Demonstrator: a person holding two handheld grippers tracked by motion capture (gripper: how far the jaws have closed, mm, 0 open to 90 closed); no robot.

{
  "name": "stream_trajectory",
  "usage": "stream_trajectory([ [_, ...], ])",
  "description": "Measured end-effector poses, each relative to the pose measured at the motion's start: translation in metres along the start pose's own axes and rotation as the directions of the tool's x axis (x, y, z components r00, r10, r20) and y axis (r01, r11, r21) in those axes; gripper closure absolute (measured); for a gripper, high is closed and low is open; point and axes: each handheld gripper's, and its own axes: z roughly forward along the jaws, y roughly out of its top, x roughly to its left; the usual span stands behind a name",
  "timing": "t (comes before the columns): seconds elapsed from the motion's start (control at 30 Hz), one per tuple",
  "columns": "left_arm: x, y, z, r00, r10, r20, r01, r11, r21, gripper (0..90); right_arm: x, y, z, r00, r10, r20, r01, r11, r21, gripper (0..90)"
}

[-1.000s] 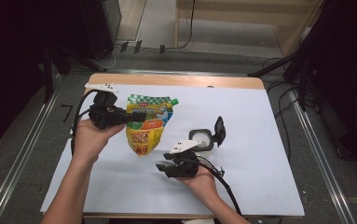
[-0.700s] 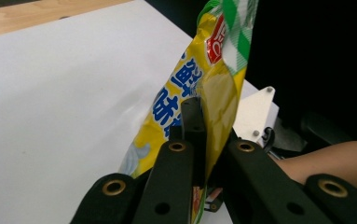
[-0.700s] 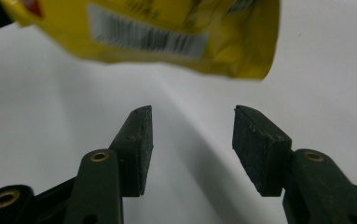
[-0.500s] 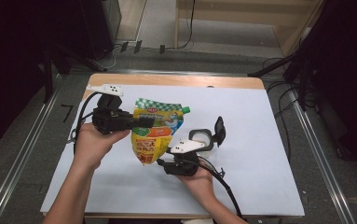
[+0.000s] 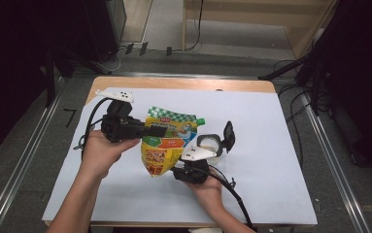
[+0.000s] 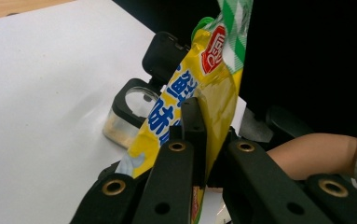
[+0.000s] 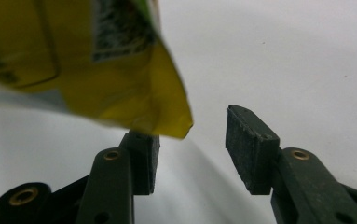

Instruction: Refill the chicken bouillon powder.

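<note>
Pouch [image 5: 166, 141] now farther right, lifted, left hand-held gripper [image 5: 142, 131]

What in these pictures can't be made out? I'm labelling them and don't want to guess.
- Pouch print: too small in the high view, cut off by the edges in both gripper views.
- Pouch cap: open or shut, too small to tell.
- Clear container contents: blurred in the left gripper view, partly behind the pouch.
- Right gripper jaws stand apart; touching the pouch corner or not is unclear.
</note>
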Motion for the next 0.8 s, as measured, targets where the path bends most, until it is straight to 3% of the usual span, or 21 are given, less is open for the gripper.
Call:
stream_trajectory([
  [0.17,0.002,-0.001,0.003,0.9995,-0.021,0.023,0.021,0.9997,-0.009,90.0,0.000,0.000,-0.002,0.9999,0.012,-0.003,-0.012,0.999,-0.031,56.5],
  [0.33,0.009,-0.003,0.005,0.9987,-0.046,0.020,0.046,0.9988,-0.013,90.0,0.004,0.001,-0.003,0.9997,-0.022,-0.012,0.022,0.999,-0.048,56.5],
  [0.53,0.015,-0.005,0.002,0.9972,-0.048,-0.057,0.046,0.9985,-0.029,90.0,0.008,0.003,-0.007,0.9972,-0.075,-0.003,0.074,0.996,-0.044,58.9],
  [0.8,0.013,-0.005,0.005,0.9935,-0.034,-0.109,0.032,0.9993,-0.021,89.9,0.016,0.005,-0.008,0.9918,-0.127,-0.010,0.127,0.991,-0.035,60.0],
])
